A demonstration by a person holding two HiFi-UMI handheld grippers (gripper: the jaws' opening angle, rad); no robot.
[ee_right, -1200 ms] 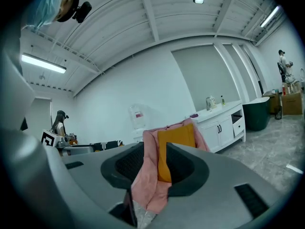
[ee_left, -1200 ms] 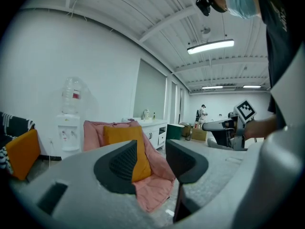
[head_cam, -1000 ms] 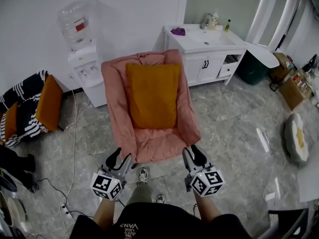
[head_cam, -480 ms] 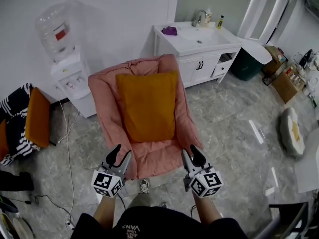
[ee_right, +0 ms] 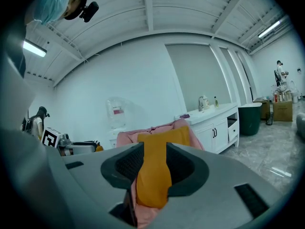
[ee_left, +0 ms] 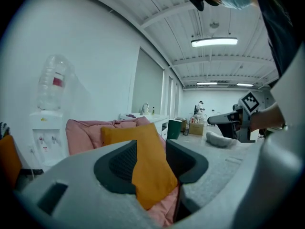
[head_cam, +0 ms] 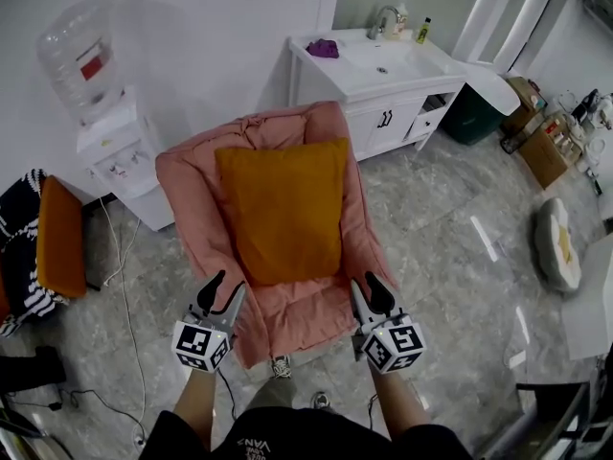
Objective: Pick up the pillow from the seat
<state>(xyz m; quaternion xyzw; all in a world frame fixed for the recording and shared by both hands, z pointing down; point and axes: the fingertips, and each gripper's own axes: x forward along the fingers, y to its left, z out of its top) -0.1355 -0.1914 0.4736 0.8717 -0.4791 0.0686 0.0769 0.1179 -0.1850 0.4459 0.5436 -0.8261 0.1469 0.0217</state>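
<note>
Orange pillow (head_cam: 281, 209) leans in pink seat (head_cam: 192, 199), not yet reached; L gripper (head_cam: 223, 290) & R gripper (head_cam: 367, 290) half-open, empty, so pinch opposite side edges evenly.

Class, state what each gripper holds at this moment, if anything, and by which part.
Nothing is held. The left gripper and right gripper have jaws apart and empty, short of the orange pillow on the pink chair.

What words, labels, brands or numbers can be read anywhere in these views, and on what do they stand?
"VANS": upside down and partly cut off on the person's dark top, a likely reading only.
Red label on the water bottle: too blurred to read.
Small bottles at the back: too small to read.
Left gripper and right gripper: square marker patterns, no letters.
</note>
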